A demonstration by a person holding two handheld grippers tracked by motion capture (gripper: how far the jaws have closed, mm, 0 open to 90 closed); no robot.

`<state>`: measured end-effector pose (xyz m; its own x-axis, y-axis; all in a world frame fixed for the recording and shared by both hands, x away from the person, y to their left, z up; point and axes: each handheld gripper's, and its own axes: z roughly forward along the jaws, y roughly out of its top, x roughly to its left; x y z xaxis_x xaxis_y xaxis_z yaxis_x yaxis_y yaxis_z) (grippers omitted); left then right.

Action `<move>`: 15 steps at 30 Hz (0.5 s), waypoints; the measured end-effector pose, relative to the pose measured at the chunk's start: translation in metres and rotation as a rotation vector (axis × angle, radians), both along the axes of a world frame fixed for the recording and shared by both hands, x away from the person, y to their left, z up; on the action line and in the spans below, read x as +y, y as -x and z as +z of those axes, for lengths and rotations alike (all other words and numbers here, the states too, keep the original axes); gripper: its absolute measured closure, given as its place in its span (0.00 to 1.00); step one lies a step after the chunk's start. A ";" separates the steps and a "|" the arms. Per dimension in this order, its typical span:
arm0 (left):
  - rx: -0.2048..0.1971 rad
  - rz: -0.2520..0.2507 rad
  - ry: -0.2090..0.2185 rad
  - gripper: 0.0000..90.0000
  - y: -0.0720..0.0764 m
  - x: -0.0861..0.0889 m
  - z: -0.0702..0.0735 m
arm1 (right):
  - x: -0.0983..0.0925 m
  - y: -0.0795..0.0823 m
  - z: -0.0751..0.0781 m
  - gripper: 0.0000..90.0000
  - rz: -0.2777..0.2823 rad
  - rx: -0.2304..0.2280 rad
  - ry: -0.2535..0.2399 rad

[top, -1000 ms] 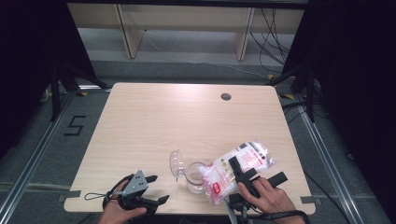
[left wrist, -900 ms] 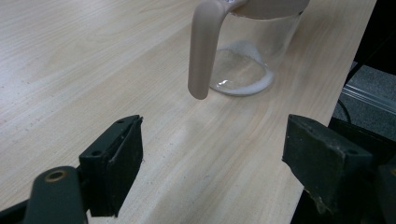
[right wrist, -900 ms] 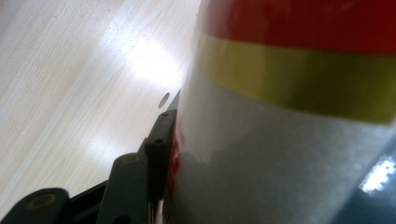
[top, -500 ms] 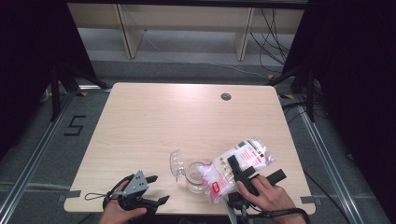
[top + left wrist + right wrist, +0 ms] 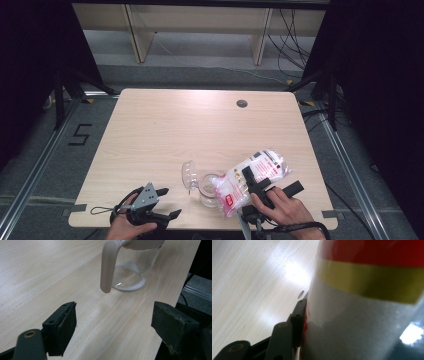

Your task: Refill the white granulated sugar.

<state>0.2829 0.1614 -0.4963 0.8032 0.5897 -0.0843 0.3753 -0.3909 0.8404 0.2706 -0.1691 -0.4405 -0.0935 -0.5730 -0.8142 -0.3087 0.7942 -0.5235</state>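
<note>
barely anything moved since earlier frames: bag (image 5: 252,177) tipped a touch lower, mouth end over the glass jug (image 5: 206,186). right gripper (image 5: 260,186) jaws clamped on the bag near counter's (image 5: 200,130) front right corner; long axis runs from the jug toward the right edge. red/yellow label, text unreadable. left gripper (image 5: 167,202) jaws spread, nothing in them, front left edge.

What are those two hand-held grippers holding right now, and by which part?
The right hand-held gripper clamps the white plastic bag of powder around its middle, tilted over the clear glass jug. The left hand-held gripper holds nothing.
</note>
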 end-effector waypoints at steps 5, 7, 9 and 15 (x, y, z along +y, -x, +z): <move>0.001 0.000 0.001 0.22 0.000 0.000 0.000 | 0.001 0.000 0.001 0.61 -0.013 0.001 0.016; 0.001 -0.001 -0.001 0.22 0.000 0.000 0.000 | 0.001 0.000 0.002 0.61 -0.016 -0.013 0.019; 0.001 -0.001 0.000 0.22 0.000 0.000 0.000 | 0.001 0.001 0.002 0.61 -0.012 -0.015 0.018; -0.011 -0.004 -0.033 0.22 -0.001 0.002 0.001 | 0.001 0.000 0.006 0.61 -0.007 -0.021 0.039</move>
